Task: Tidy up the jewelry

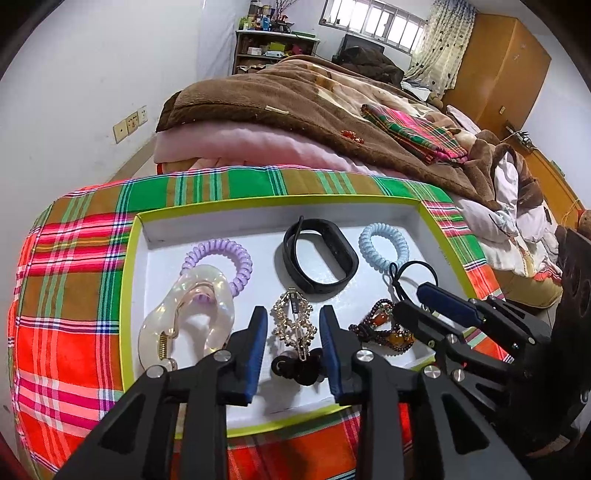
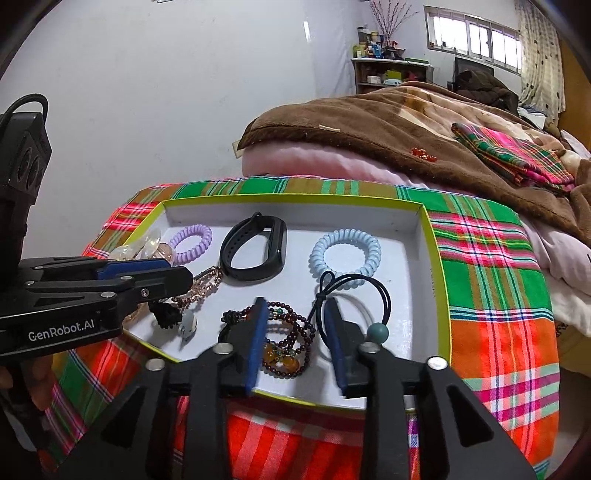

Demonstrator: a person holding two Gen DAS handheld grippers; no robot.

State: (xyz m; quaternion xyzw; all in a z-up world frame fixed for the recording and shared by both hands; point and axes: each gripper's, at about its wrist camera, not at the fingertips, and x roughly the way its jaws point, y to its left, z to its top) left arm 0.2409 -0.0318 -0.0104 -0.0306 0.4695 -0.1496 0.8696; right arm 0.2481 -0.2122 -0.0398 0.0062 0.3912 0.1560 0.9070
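Both hand-held grippers, left [image 1: 293,341] and right [image 2: 295,338], hover, apparently open, over the tray [image 1: 369,218].

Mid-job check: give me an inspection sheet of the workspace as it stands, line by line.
Surface: plaid cloth under a white tray with a yellow-green rim.
Job's things: in the tray, purple coil tie, black band, blue coil tie, clear claw clip, gold clip, bead bracelet, black elastic with a teal bead.
Clutter: small black hair tie at the tray's near edge.
Grippers: left gripper open, fingers either side of the gold clip; right gripper open over the bead bracelet.
Cables: black cable on the left unit.
Surroundings: bed with brown blanket, shelf, window, wardrobe.
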